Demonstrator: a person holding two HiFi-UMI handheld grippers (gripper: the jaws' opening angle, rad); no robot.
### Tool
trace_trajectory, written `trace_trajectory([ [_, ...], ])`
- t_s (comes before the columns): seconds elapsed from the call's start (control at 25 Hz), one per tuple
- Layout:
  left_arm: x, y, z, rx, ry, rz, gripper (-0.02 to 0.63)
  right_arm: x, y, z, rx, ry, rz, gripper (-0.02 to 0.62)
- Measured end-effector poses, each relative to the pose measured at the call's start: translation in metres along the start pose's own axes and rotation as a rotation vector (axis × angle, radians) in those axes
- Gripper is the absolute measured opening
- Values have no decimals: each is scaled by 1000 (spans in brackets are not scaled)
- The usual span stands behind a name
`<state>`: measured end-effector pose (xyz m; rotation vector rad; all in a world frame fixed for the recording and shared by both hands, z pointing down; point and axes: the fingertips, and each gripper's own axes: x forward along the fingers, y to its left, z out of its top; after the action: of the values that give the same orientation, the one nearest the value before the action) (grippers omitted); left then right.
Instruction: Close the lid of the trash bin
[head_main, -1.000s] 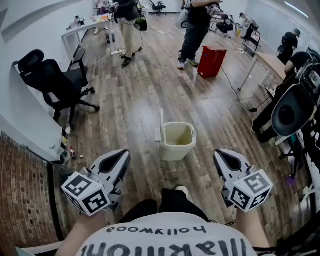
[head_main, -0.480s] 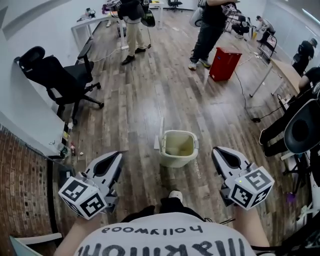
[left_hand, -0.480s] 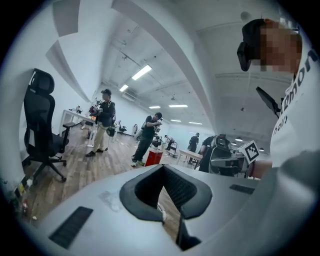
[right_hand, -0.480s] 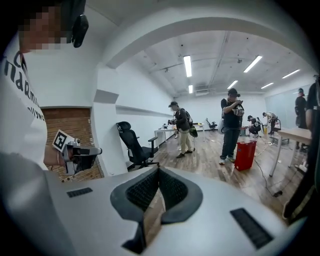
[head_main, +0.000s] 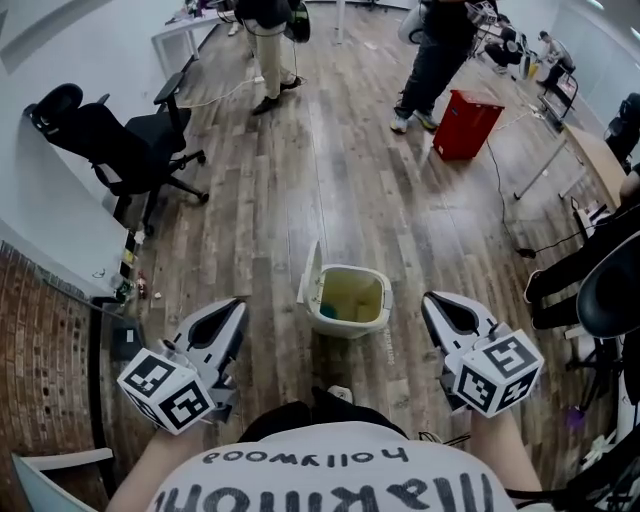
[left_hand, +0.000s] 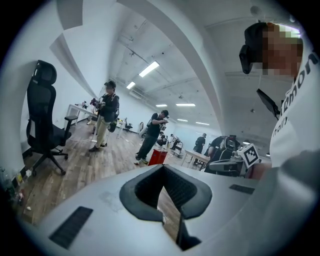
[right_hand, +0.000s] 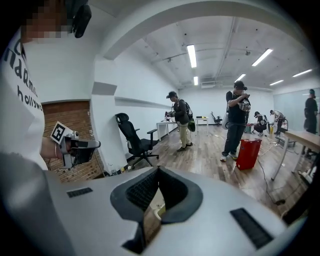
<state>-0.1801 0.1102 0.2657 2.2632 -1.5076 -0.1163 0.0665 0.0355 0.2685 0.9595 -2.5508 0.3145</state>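
A cream trash bin (head_main: 346, 327) stands on the wood floor ahead of me, its inside showing. Its lid (head_main: 308, 272) is swung up and stands on edge at the bin's left side. My left gripper (head_main: 233, 307) hangs low at the left, shut, with nothing in it, well short of the bin. My right gripper (head_main: 431, 300) mirrors it on the other side, also shut and holding nothing. In the left gripper view the jaws (left_hand: 161, 167) meet at their tips. The right gripper view shows its jaws (right_hand: 157, 170) together, with a sliver of the bin (right_hand: 157, 204) behind them.
A black office chair (head_main: 110, 140) stands at the left by the white wall. A red box (head_main: 468, 125) sits far right, next to a standing person (head_main: 440, 50); another person (head_main: 268, 40) stands at the back. A brick wall (head_main: 40, 350) runs along my left.
The view has shifted forward and the bin sits slightly lower and nearer between the grippers. Both grippers keep about the same place and stay shut.
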Motion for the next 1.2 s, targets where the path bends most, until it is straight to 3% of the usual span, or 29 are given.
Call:
trace_trajectory([
  [0.52, 62, -17, -10, -8, 15, 32, 8, 21, -55, -21, 16, 43, 66, 8],
  [1.0, 73, -18, -38, -25, 97, 37, 8, 31, -61, -44, 76, 70, 77, 8],
  [1.2, 93, -17, -40, -27, 128, 4, 8, 35, -67, -54, 110, 94, 65, 8],
])
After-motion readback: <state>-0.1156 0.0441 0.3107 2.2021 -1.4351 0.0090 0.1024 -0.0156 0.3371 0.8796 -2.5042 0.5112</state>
